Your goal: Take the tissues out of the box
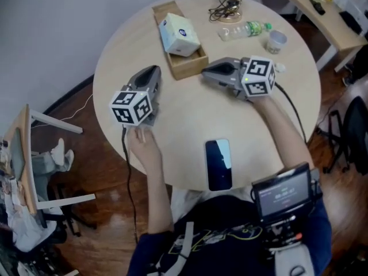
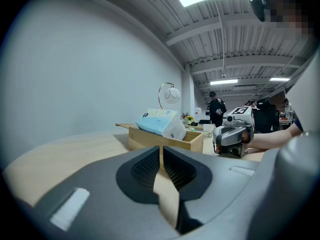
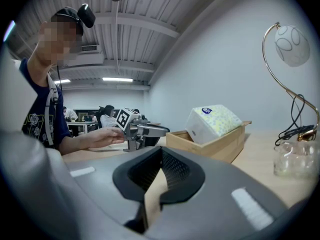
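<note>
Here, tissues [image 1: 179,34] lie in the box [image 1: 187,68] beyond the left gripper [image 1: 154,70] and right gripper [image 1: 204,72], both closed.

The round tabletop [image 1: 184,111] carries a wooden box [image 1: 186,68], a plastic bottle [image 1: 244,30] lying on its side, a small cup [image 1: 276,41], tangled cables [image 1: 225,8] and a dark phone [image 1: 218,164].

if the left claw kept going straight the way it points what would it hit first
Most likely the wooden box holding the tissue pack: it stands straight ahead of the shut left claw, though depth is hard to judge.
</note>
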Motion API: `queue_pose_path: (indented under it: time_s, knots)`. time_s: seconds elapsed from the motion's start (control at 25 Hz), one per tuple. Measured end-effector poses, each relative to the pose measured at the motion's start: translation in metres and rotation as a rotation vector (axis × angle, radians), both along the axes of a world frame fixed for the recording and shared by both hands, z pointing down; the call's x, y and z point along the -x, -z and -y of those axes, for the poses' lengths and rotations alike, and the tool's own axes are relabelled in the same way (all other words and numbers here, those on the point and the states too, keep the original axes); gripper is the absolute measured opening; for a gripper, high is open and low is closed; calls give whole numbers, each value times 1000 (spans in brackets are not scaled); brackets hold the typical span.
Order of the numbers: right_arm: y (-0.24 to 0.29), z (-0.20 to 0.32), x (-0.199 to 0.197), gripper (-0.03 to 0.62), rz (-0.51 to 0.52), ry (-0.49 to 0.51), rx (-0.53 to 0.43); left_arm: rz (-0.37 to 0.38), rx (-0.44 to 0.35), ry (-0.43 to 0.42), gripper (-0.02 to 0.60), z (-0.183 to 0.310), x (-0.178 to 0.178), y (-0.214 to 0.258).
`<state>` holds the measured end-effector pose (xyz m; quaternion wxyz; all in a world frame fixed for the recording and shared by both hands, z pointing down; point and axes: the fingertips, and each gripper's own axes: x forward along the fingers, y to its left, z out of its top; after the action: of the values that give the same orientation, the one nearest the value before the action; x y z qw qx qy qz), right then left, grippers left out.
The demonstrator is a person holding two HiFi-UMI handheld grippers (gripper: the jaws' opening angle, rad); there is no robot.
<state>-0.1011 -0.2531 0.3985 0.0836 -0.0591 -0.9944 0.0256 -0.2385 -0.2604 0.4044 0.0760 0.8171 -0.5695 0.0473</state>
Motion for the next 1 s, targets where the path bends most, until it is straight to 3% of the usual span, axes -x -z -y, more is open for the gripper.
queue_pose_path:
  time_s: [0.36,0.56,0.8,1.0]
  knots:
    - [-1,-2,4,0,1,20,4,-9,5,3,5,-1,4,-3]
    - [-3,-1,4,0,4,12,5,-4,21,-41,5,-1,-1,-5]
    - [-1,1,7,0,3,11,6,-5,67,-2,5,6,7,-11]
    - [-6,15,6,0,-21,-11,2,-30,28,-102,5,43,10,-16]
